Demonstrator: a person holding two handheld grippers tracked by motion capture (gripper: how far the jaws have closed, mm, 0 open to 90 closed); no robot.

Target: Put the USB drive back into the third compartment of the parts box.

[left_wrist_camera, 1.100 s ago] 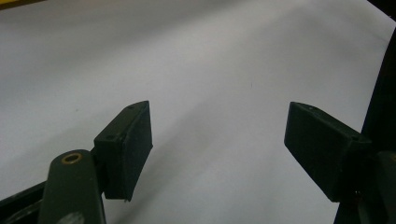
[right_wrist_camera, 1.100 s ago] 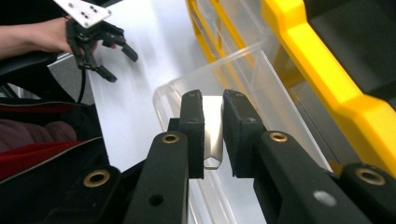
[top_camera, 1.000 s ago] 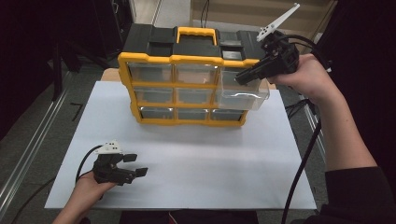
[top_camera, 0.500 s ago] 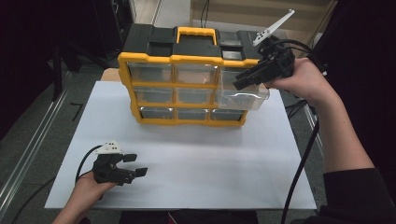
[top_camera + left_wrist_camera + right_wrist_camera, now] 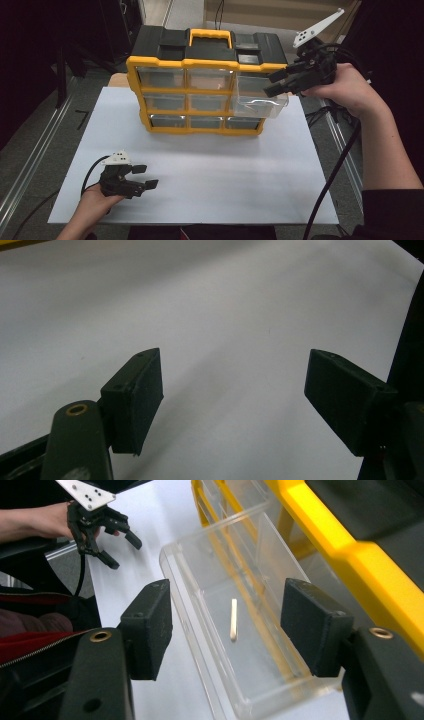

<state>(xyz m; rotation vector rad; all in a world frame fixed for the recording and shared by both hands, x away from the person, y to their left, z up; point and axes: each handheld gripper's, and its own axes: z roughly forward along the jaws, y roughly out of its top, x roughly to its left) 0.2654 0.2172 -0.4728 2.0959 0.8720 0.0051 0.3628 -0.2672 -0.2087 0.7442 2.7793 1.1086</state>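
Above the pulled-out clear drawer (image 5: 240,630) holding a toothpick (image 5: 233,619), the right gripper (image 5: 227,625) is hovering, jaws just opening, gripping nothing; the left gripper (image 5: 142,177) is resting wide open, empty.

Glossy clear plastic drawer (image 5: 235,630) holds a pale wooden stick (image 5: 233,619)

Organizer case (image 5: 207,65): yellow frame and handle, black top. Drawers clear, see-through; pulled-out drawer (image 5: 240,630) at right also clear. Small stick (image 5: 233,619) inside drawer: pale tan. White sheet (image 5: 210,170) covers table, plain, no pattern. Left gripper (image 5: 142,177), near left: black, white plate on top, black cable. Right gripper (image 5: 274,84), far right: black, white plate, brass-coloured screw rings on jaws. Sleeve (image 5: 395,210): black.
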